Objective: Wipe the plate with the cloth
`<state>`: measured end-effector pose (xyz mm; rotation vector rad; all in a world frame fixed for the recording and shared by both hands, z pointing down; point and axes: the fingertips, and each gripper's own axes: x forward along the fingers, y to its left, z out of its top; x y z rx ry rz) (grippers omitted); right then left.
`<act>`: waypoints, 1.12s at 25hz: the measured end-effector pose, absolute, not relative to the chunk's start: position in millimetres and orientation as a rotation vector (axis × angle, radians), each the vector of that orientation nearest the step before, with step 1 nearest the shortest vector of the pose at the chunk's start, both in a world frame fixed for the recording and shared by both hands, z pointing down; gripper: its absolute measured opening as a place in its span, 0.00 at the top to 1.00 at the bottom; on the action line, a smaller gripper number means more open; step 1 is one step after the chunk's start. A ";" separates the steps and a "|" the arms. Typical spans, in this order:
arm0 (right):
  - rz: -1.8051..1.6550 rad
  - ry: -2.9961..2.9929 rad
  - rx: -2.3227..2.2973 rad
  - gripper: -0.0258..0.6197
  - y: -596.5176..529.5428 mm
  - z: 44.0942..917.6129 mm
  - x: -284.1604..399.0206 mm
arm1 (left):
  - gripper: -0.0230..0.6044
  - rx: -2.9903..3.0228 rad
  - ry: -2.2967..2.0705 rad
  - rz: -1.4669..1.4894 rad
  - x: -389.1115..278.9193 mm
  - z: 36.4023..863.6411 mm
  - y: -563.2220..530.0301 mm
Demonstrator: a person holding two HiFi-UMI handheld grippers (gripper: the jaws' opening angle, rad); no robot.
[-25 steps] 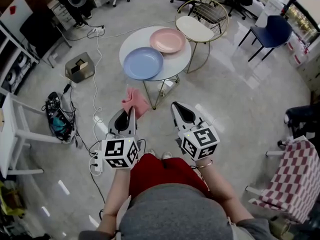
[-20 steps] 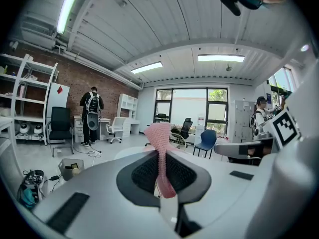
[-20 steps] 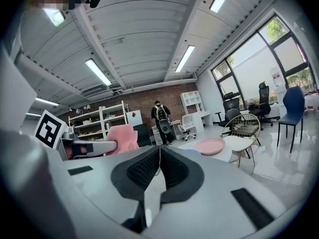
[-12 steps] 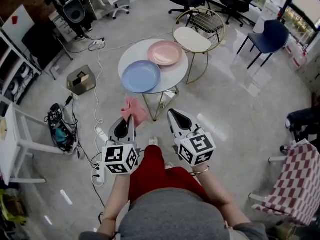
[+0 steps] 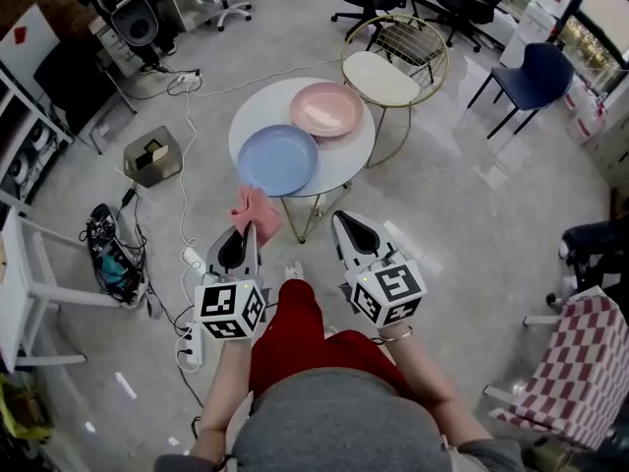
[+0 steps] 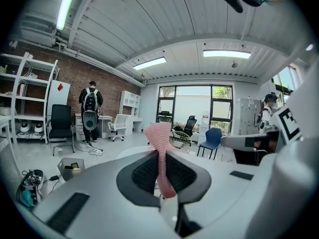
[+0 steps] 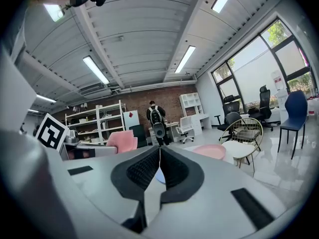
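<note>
Open floor [image 5: 472, 205] lay right of the table [image 5: 349, 138]; below the edge of the blue plate [image 5: 278, 159], our left gripper [image 5: 252, 229] pinched the cloth [image 5: 256, 208], the right gripper [image 5: 344, 220] pressed together.

The pink knitted cloth [image 5: 256, 207] sticks up, pinched in the left claw [image 5: 252, 232], near the round surface [image 5: 346, 155]. On that surface lie a blue plate [image 5: 277, 159] and a pink plate [image 5: 325, 109] (side by side).

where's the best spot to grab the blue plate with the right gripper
I'd pinch the blue plate by its rim at the near edge, coming low from the person's side. It lies flat on the table, so only the rim offers a hold, and the pink plate crowds the far side. The right gripper is shut and must open first.
</note>
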<state>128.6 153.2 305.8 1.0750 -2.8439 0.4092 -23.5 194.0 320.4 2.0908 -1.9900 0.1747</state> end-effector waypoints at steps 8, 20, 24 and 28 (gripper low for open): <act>0.439 -2.789 1.054 0.91 75.6 324.9 84.4 | 0.91 2.033 -1.951 0.177 -74.8 345.7 117.1; 0.466 -2.710 1.144 0.91 -48.4 334.3 18.4 | 0.91 2.060 -1.867 0.224 -150.4 358.0 -6.2; 0.473 -2.667 1.191 0.91 -75.7 338.8 13.8 | 0.91 2.084 -1.815 0.240 -155.9 362.4 -38.6; 0.479 -2.623 1.230 0.91 -91.0 344.0 17.8 | 0.91 2.102 -1.756 0.261 -151.6 372.1 -59.1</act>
